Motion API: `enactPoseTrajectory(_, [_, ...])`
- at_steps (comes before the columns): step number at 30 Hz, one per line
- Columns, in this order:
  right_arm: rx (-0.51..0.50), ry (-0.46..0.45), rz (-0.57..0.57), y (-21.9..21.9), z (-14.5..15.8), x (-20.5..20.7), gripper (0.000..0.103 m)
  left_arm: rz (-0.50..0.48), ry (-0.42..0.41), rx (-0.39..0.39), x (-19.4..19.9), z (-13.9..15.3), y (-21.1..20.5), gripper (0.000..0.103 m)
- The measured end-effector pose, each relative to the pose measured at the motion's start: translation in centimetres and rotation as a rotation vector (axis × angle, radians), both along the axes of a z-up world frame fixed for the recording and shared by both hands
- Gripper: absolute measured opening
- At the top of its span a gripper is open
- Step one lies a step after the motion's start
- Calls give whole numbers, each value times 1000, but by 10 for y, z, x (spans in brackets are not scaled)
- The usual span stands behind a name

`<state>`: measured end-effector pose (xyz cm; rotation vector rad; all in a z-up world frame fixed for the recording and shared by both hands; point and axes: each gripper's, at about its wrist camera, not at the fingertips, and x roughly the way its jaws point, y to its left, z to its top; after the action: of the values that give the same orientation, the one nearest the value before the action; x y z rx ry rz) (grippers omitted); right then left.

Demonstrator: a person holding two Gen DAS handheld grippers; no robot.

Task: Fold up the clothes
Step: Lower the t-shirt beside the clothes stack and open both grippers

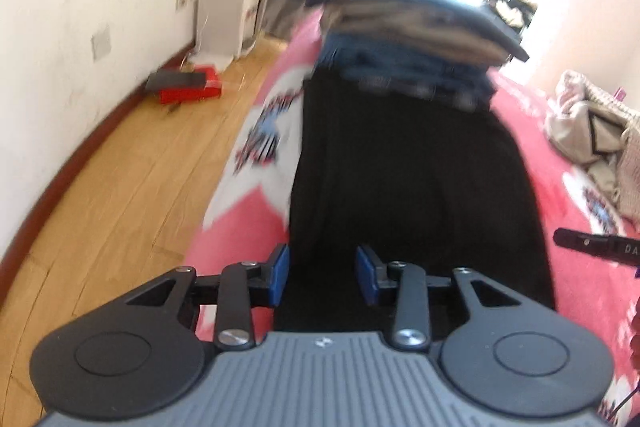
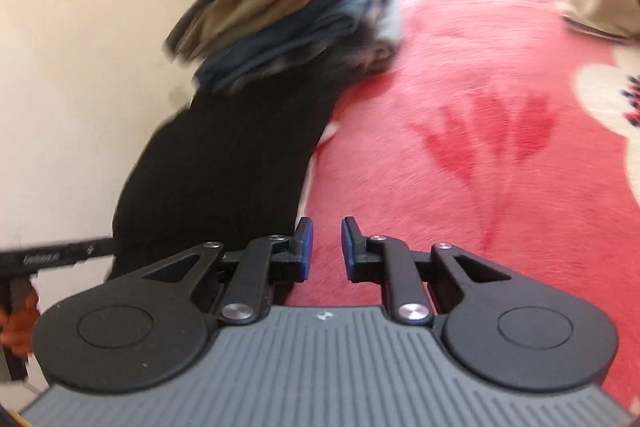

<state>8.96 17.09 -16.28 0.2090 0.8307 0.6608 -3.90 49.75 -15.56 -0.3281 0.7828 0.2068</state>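
A pink blanket point(image 2: 480, 75) with white patches covers the bed and carries everything; on it lies one black garment point(image 1: 408, 179), spread long and flat, its far end running under one stack of folded clothes point(image 1: 404, 39), in which some four or five layers show, dark, tan and blue, though blur forbids a firm count; one loose heap of beige clothing point(image 1: 592, 123) waits well apart at the right; the step in hand seems to be taking up the black garment's near end for a fold; the left gripper point(image 1: 324, 275) hovers over that end with its jaws partly open and nothing pinched; the right gripper point(image 2: 326, 247) stands just beside the garment's edge, over bare blanket, jaws narrowed to a small gap and empty; next, I judge, the right must shift onto the cloth, and both close on the hem.
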Motion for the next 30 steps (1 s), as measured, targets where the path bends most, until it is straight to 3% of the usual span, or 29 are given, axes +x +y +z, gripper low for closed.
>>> enactPoseTrajectory(5, [136, -108, 49, 9, 12, -9, 15, -75, -46, 0, 49, 9, -14, 40])
enactPoseTrajectory(8, [187, -105, 87, 20, 8, -6, 15, -92, -38, -3, 78, -2, -19, 40])
enactPoseTrajectory(12, [179, -78, 108, 32, -3, 5, 16, -56, -39, -35, 97, -15, -9, 40])
enactPoseTrajectory(16, [182, -41, 105, 32, -15, 16, 14, 24, -64, -117, 102, -18, 18, 40])
enactPoseTrajectory(20, [204, -32, 87, 26, -20, 23, 13, 110, -70, -151, 108, -17, 47, 40])
enactPoseTrajectory(26, [228, -13, 16, 11, -25, 36, 16, 216, -58, -106, 113, -7, 66, 40])
enactPoseTrajectory(30, [270, 8, -58, -5, -27, 49, 17, 143, -115, -45, 112, 21, 41, 41])
